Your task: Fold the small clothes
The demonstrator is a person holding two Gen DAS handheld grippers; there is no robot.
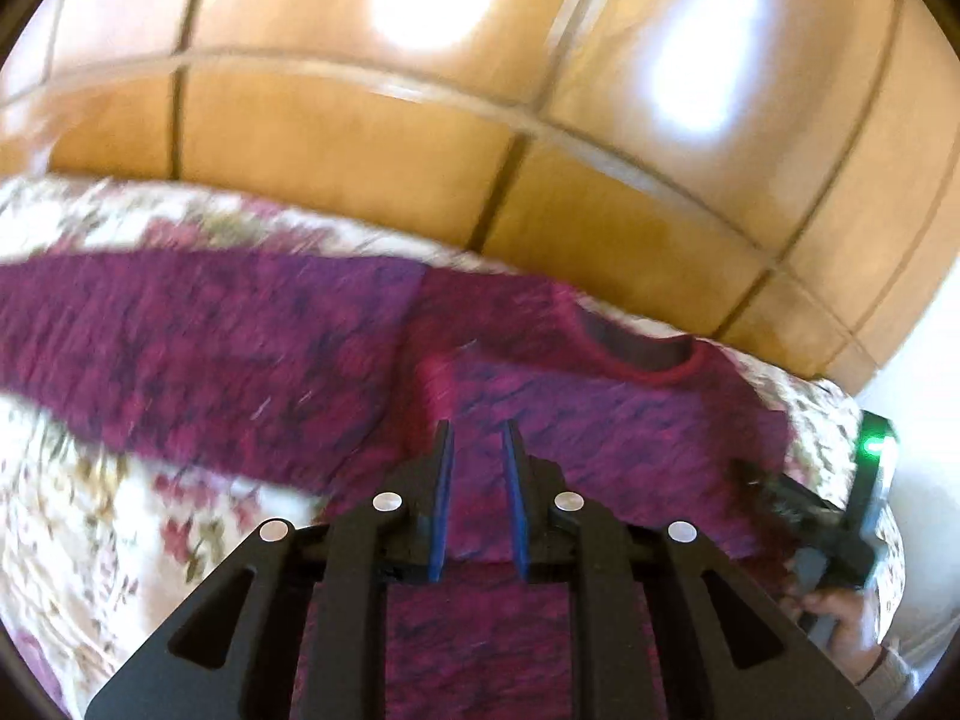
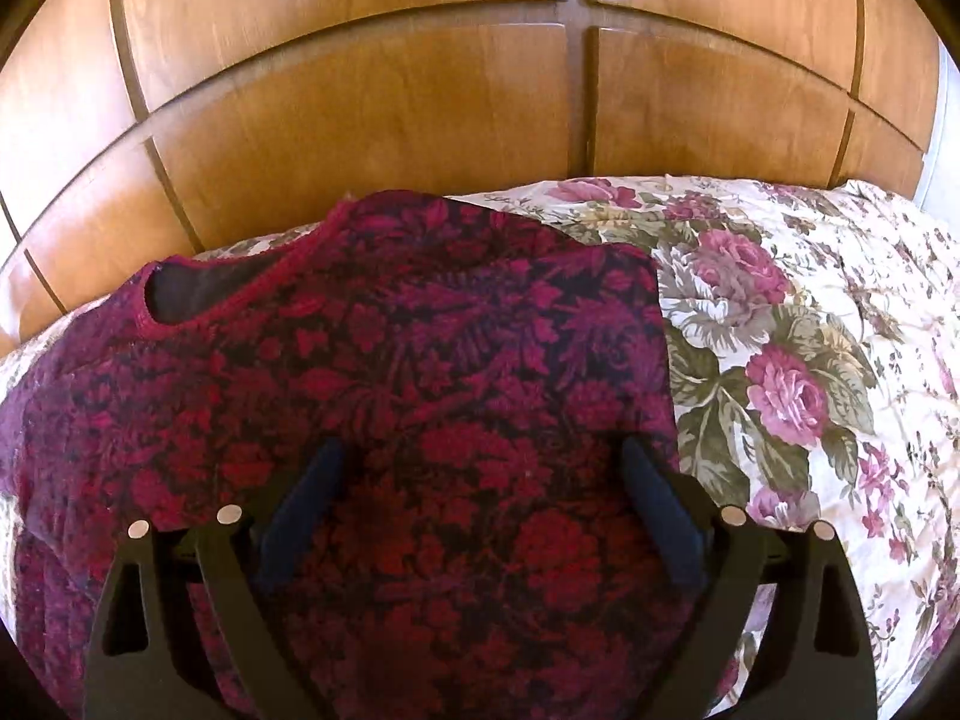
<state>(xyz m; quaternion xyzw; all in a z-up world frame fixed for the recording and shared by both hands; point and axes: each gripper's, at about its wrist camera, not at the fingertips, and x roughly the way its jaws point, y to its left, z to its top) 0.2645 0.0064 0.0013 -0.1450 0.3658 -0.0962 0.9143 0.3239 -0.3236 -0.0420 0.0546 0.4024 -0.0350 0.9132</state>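
The sweater (image 2: pixel 360 420) lies flat on the flowered bedspread (image 2: pixel 810 330), its collar (image 2: pixel 240 294) toward the wooden headboard (image 2: pixel 420 108), one sleeve (image 1: pixel 180 348) stretched sideways from the collar. If that sleeve is dragged, the smoothed body could bunch. Below the collar, the left tool (image 1: pixel 477 438) hovers nearly clenched, gripping nothing. The right tool (image 2: pixel 480 462) hangs released, its jaws spread above the sweater's middle.
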